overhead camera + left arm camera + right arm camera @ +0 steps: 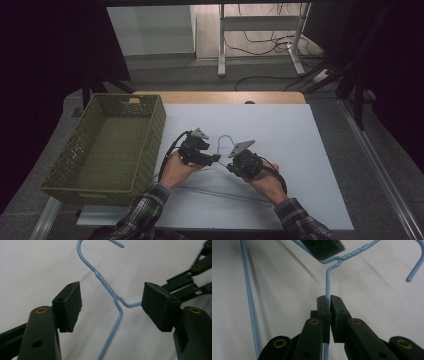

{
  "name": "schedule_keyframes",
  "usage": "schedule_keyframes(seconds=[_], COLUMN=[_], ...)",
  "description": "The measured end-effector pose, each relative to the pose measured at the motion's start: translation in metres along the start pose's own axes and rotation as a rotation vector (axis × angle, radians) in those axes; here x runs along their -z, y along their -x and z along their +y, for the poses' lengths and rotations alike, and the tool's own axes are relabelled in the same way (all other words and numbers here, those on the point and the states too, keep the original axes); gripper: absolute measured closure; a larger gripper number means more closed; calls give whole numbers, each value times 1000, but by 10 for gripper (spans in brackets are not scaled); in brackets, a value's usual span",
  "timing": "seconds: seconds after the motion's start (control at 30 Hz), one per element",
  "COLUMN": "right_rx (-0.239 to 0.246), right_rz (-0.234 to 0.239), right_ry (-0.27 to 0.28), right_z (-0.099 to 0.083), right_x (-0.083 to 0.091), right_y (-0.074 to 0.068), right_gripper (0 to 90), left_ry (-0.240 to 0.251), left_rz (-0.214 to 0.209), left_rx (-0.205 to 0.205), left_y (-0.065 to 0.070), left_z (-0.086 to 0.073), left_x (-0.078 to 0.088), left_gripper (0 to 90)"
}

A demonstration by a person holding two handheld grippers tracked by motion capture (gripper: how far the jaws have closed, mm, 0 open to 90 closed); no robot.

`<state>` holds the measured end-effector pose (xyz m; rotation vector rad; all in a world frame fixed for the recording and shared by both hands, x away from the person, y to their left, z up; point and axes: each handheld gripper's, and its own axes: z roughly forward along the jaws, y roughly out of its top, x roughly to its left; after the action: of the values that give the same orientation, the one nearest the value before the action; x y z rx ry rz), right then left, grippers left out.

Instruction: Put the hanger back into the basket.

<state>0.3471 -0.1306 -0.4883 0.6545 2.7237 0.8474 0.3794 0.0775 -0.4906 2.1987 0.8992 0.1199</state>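
A light blue wire hanger (224,138) lies on the white mat (300,150), hook pointing away from the person. My left gripper (216,159) is open, its jaws standing either side of the hanger's twisted neck (110,291) without touching it. My right gripper (231,167) is shut on the hanger's sloping shoulder wire (327,282) just below the neck. In the right gripper view, one pad (324,247) of the left gripper shows beside the neck. The hanger's bottom bar (220,192) runs in front of both hands.
An olive woven basket (156,127) stands at the mat's left edge, beside the left hand. A wooden table edge (220,97) runs behind the mat. Desk legs and cables (260,45) lie on the floor beyond.
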Motion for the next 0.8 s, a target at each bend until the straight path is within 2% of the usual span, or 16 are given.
schedule_keyframes(seconds=[0.13, 0.2, 0.3, 0.4, 0.53, 0.6, 0.63, 0.7, 0.8], right_rx=[1, 5, 14, 9, 8, -20, -31, -64, -135], right_rz=[0, 2, 5, 6, 14, 27, 24, 50, 99], right_ry=[7, 12, 17, 19, 20, 28, 34, 46, 72], right_z=[-1, -2, -2, -2, -3, -3, -3, -1, 5], right_x=[4, 5, 7, 7, 7, 7, 9, 14, 17], right_y=[0, -1, -1, -1, 0, 1, 2, 6, 11], right_gripper=[868, 869, 868, 868, 863, 841, 775, 686, 643], left_ry=[-5, -33, -25, -16, -7, 14, 20, 31, 38], left_rz=[-15, -17, -64, -76, -87, -106, -112, -110, -99], left_rx=[9, 2, 29, 57, 104, 132, 141, 141, 127], left_y=[-2, -3, -4, -3, -3, -4, -4, -2, 2], left_z=[5, 10, 13, 14, 13, 12, 12, 12, 13], left_x=[-6, -12, -16, -15, -12, -10, -8, -5, 0], left_gripper=[401, 434, 548, 716, 753, 770, 778, 786, 786])
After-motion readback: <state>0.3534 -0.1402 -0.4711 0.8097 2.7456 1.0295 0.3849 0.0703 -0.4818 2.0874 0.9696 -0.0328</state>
